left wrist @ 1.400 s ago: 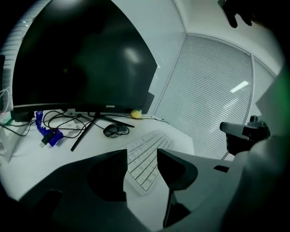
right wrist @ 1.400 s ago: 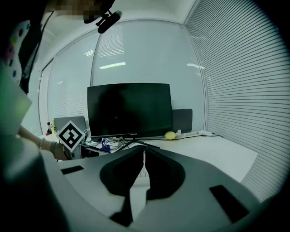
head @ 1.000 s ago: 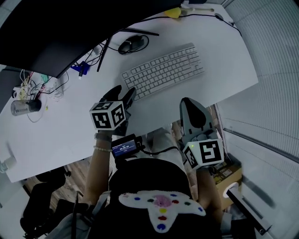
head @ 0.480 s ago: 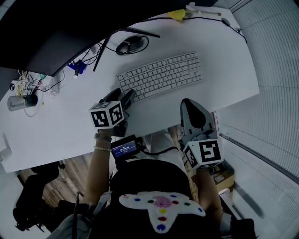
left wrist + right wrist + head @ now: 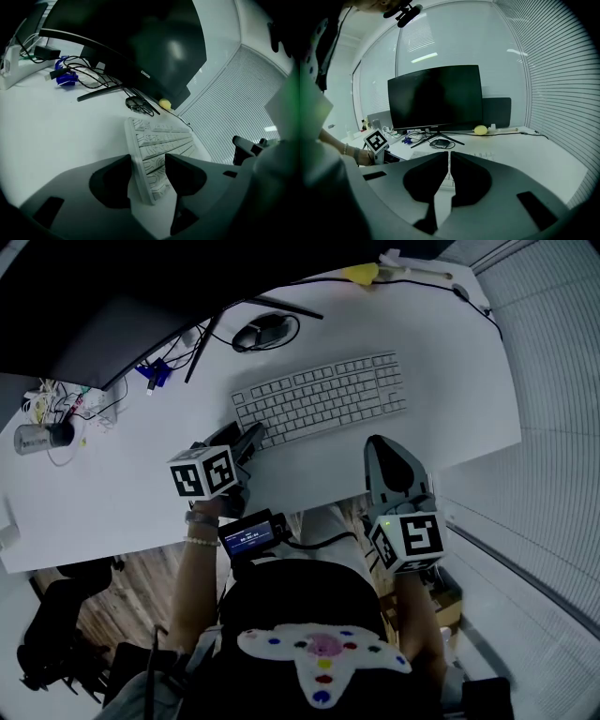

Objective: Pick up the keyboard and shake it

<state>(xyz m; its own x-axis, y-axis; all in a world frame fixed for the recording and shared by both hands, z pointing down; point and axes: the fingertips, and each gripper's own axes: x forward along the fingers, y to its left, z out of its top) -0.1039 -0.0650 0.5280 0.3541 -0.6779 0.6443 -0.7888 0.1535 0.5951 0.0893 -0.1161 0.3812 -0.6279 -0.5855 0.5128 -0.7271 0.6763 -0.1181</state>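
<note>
A white keyboard (image 5: pixel 319 399) lies on the white desk (image 5: pixel 112 512), in front of the monitor. My left gripper (image 5: pixel 249 439) is at the keyboard's left end. In the left gripper view that end (image 5: pixel 146 159) sits between the two jaws, which are closing on it; a thin gap still shows at the pads. My right gripper (image 5: pixel 392 454) hovers at the desk's near edge, below the keyboard's right half, shut and holding nothing (image 5: pixel 449 161). A strip of the keyboard (image 5: pixel 485 156) shows past its jaws.
A dark monitor (image 5: pixel 103 306) on a stand spans the back of the desk. A black mouse (image 5: pixel 265 331) lies behind the keyboard. Cables and a blue connector (image 5: pixel 155 377) sit at the left, a grey cylinder (image 5: pixel 37 437) farther left. A yellow object (image 5: pixel 361 273) lies at the far edge.
The left gripper has slid up to the keyboard's left end, so that end now sits between its jaws. The right gripper has stayed shut at the desk's edge.
</note>
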